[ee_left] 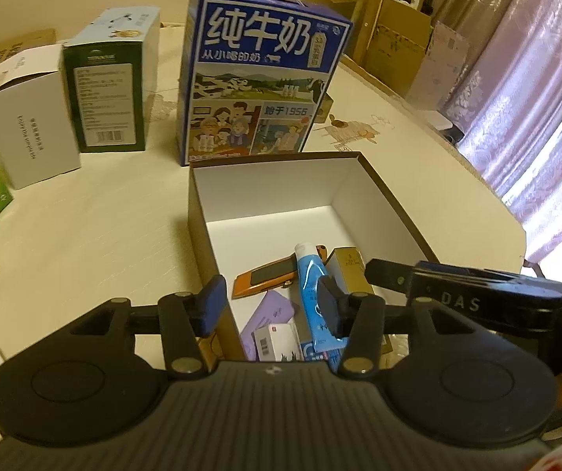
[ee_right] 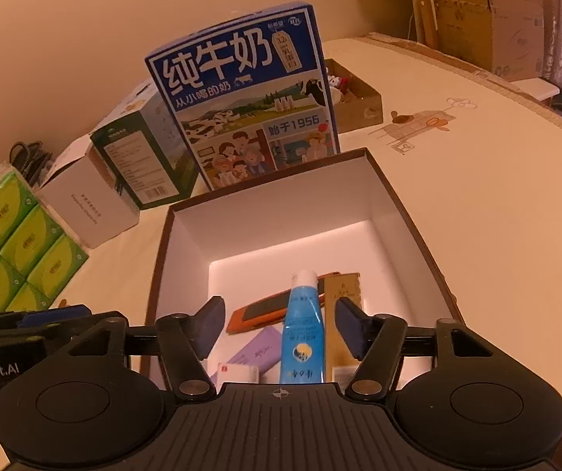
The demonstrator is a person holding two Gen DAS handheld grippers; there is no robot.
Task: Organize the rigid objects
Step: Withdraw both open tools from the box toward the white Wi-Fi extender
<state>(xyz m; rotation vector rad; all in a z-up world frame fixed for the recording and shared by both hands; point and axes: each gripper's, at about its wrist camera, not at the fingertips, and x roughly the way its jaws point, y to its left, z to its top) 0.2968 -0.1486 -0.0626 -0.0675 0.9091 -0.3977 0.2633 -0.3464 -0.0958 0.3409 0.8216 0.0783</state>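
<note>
An open brown box with a white inside (ee_left: pixel 359 204) (ee_right: pixel 359 192) stands on the table. In it lie a blue tube (ee_left: pixel 314 286) (ee_right: pixel 302 322), an orange flat case (ee_left: pixel 265 276) (ee_right: pixel 257 314), a gold carton (ee_left: pixel 349 271) (ee_right: pixel 345 302), a purple card (ee_left: pixel 271 316) (ee_right: pixel 257 349) and a small white carton (ee_left: pixel 277 339) (ee_right: pixel 237 373). My left gripper (ee_left: pixel 271 304) is open and empty over the box's near left corner. My right gripper (ee_right: pixel 279 324) is open and empty above the box; the tube lies below between its fingers. The right gripper also shows in the left wrist view (ee_left: pixel 457 294).
A blue milk carton (ee_left: pixel 261 74) (ee_right: pixel 245 106) stands right behind the box. A dark green box (ee_left: pixel 108 82) (ee_right: pixel 143 157), a white open box (ee_left: pixel 29 114) (ee_right: pixel 88 200) and green tissue packs (ee_right: pixel 13 243) stand at the left. A cardboard tray (ee_right: pixel 359 98) sits behind the carton.
</note>
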